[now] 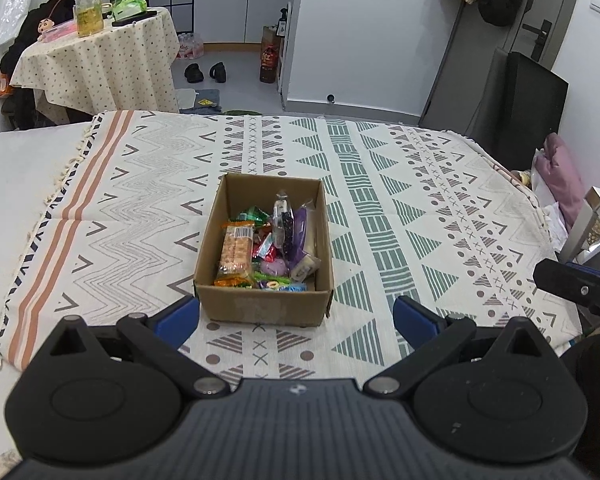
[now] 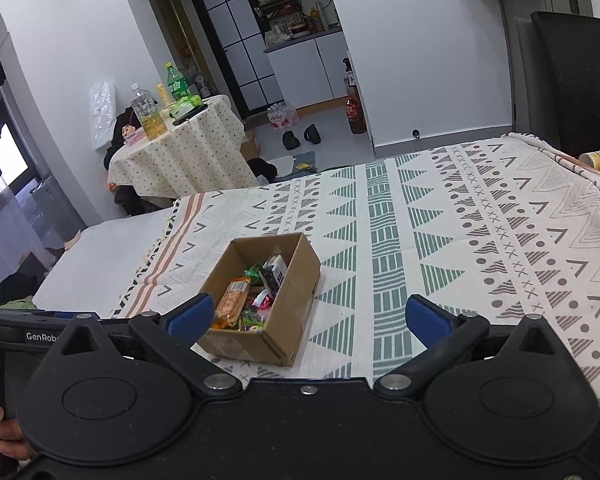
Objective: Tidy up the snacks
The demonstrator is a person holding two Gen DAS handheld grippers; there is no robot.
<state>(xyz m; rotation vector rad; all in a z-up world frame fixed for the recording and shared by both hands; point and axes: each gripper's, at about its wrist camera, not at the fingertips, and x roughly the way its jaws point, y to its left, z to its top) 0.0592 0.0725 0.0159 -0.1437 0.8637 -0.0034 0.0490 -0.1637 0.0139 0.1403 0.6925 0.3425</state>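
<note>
Your cardboard box [image 1: 263, 248] sits at about 12 o'clock from the left gripper [image 1: 296, 320], just beyond its fingertips, and at roughly 11 o'clock from the right gripper [image 2: 308, 320]. Both tools have their jaws spread wide and hold nothing. Inside the box the snacks [image 1: 268, 248] lie in a loose heap: a long orange cracker pack [image 1: 236, 254] along the 9 o'clock wall, a purple packet [image 1: 298, 236] toward 3 o'clock, small candies at the 6 o'clock end.

Expect everything here to be light. The wrappers look like slick film, so they will probably slide or crinkle under the pads; take the cracker pack across its narrow width, near the middle, and squeeze gently, since the crackers can likely crack. The small candies are best pinched by a twisted end. The box is open-topped, thin and likely to skid if you push a wall.

The patterned cloth [image 1: 380, 200] under it lies over a soft, bed-like surface, so it may give and wrinkle. At 10 o'clock, well apart, stands a small table [image 1: 96, 60] with 2 bottles [image 1: 88, 4]; a door is at 2 o'clock.
</note>
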